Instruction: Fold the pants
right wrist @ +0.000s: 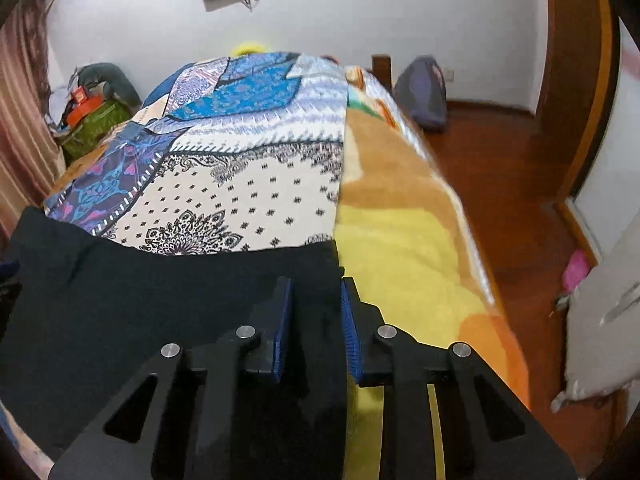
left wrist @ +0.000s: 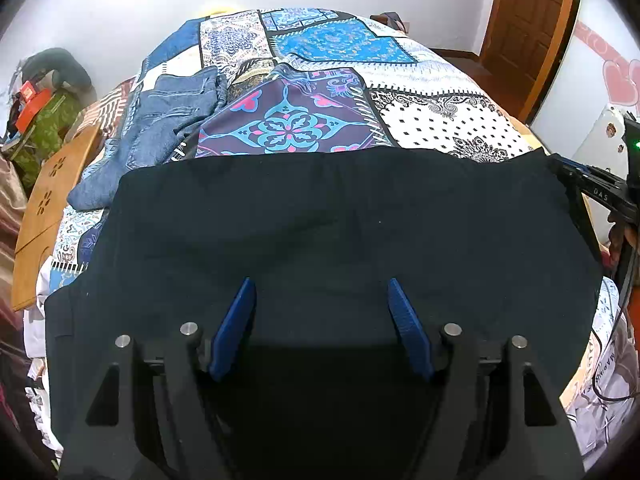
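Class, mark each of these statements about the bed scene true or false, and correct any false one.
1. The black pants lie spread across the near end of the bed. True.
2. The left gripper is clamped on the blue jeans. False: its jaws stand apart over the black pants; the jeans lie farther up the bedspread.
3. The right gripper is at the pants' edge beside the yellow blanket. True.
4. The wooden door sits on the left. False: right.
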### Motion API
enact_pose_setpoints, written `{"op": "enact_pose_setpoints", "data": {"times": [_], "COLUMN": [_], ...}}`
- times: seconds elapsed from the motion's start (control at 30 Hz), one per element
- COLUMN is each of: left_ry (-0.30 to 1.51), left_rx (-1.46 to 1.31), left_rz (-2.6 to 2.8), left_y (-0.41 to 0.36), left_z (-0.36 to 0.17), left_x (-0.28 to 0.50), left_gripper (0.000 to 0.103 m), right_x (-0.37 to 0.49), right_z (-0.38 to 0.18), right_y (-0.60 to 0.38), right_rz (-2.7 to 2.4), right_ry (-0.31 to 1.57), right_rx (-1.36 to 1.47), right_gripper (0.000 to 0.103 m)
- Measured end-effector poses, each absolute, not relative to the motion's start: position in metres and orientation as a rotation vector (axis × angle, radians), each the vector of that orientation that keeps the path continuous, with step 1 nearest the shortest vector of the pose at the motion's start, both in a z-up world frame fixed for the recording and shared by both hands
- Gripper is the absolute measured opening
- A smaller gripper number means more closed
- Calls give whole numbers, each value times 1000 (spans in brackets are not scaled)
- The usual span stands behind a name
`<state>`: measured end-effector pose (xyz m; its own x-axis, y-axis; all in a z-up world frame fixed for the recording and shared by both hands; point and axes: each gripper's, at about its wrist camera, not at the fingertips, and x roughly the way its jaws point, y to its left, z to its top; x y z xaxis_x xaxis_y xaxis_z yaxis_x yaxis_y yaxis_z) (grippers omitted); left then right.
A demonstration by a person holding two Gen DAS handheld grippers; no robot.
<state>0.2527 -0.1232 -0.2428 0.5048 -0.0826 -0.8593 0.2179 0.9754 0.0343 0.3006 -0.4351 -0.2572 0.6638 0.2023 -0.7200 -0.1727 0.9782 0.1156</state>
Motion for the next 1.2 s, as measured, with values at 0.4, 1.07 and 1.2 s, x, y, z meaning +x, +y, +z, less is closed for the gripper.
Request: {"op": "enact_pose_setpoints", "data": {"times": [0.4,1.07,1.2], "left_ry": [1015,997,1017], "left_rx": [149,193,185], "left_rz": [-185,-212,-220], "left_y": [-123,-150,-146], "left_z": [-244,-243,-241], "left_x": [250,226,223], "left_gripper": [70,75,76], "right_x": [307,248,213], "right_z": [-245,-265,-266], "right_y": [-424,-401,-417], "right_rz": [156,320,292], "right_ry": [730,969,974], "right_rx": [-112,52,113], "right_gripper": [7,49,50]}}
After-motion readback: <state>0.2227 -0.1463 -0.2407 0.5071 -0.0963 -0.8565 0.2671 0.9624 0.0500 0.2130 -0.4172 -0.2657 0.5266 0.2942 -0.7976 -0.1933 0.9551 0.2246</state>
